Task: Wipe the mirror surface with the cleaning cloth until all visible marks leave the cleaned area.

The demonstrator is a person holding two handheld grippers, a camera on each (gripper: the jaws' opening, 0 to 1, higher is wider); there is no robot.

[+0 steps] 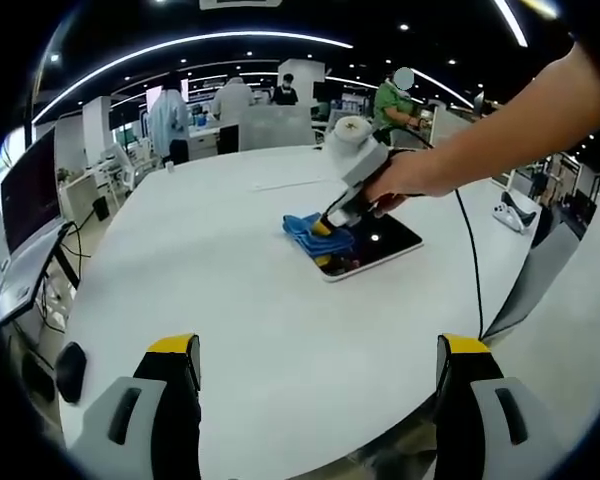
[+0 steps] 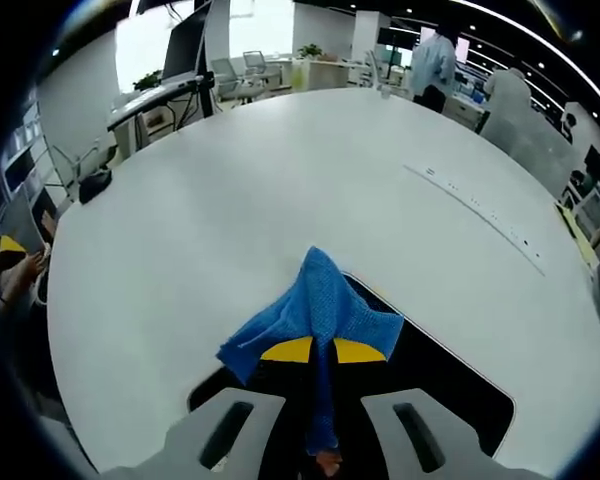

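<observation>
A flat rectangular mirror [image 1: 380, 248] with a white edge lies on the white table [image 1: 210, 280]. A blue cleaning cloth [image 1: 315, 235] rests on its left end. The right gripper [image 1: 325, 228], held by a person's hand, is shut on the cloth and presses it onto the mirror. In the right gripper view the blue cloth [image 2: 315, 315] is pinched between the yellow-tipped jaws of my right gripper [image 2: 323, 350], draping over the dark mirror [image 2: 440, 385]. My left gripper [image 1: 320, 350] stands open near the table's front edge, well short of the mirror, with nothing between its fingers.
A black cable [image 1: 472, 270] runs from the right gripper off the table edge. A white game controller [image 1: 507, 214] lies at the right. A long strip [image 2: 480, 212] is set in the tabletop. Several people [image 1: 230, 100] stand at desks behind. Monitors [image 1: 25, 190] stand at the left.
</observation>
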